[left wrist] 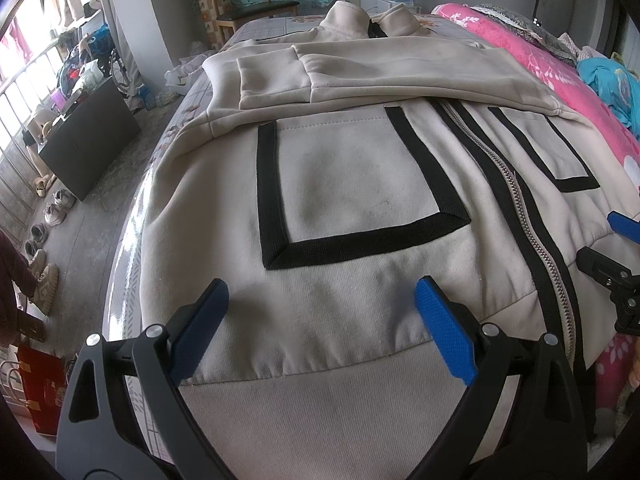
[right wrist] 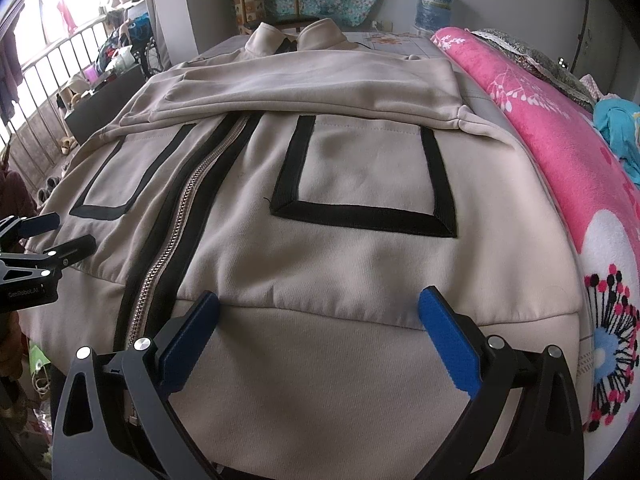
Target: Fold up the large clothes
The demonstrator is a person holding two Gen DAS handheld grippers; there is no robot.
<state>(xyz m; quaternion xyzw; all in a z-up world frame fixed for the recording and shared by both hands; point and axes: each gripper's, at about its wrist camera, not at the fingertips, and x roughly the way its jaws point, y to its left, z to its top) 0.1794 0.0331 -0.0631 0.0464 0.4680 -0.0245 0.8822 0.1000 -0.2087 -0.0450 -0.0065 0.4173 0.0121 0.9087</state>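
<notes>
Jacket (left wrist: 340, 184): beige, zipped, spread front-up across the bed (left wrist: 256, 28), collar at the far end, hem band at the near edge.
Sleeves (left wrist: 360, 68): both folded across the chest, lying one over the other from left to right.
Zipper (right wrist: 168, 248): metal teeth between two black strips, running near to far down the middle of the jacket.
Pockets (right wrist: 368, 184): two patches outlined in black tape, one on each side of the zipper.
Left tool (left wrist: 322, 324): spread wide, holding nothing, blue pads (left wrist: 444, 332) poised over the hem band left of the zipper; contact with the cloth cannot be told.
Right tool (right wrist: 320, 332): spread wide, holding nothing, over the hem band right of the zipper; also seen at the right edge of the left wrist view.
Blanket (right wrist: 560, 152): pink with white and black flower print, bunched along the right side of the jacket.
Chair (left wrist: 248, 4): wooden, beyond the far end of the bed.
Water jug (right wrist: 434, 8): blue, far right by the wall.
Shoes (left wrist: 44, 240): several pairs on the floor at the left.
</notes>
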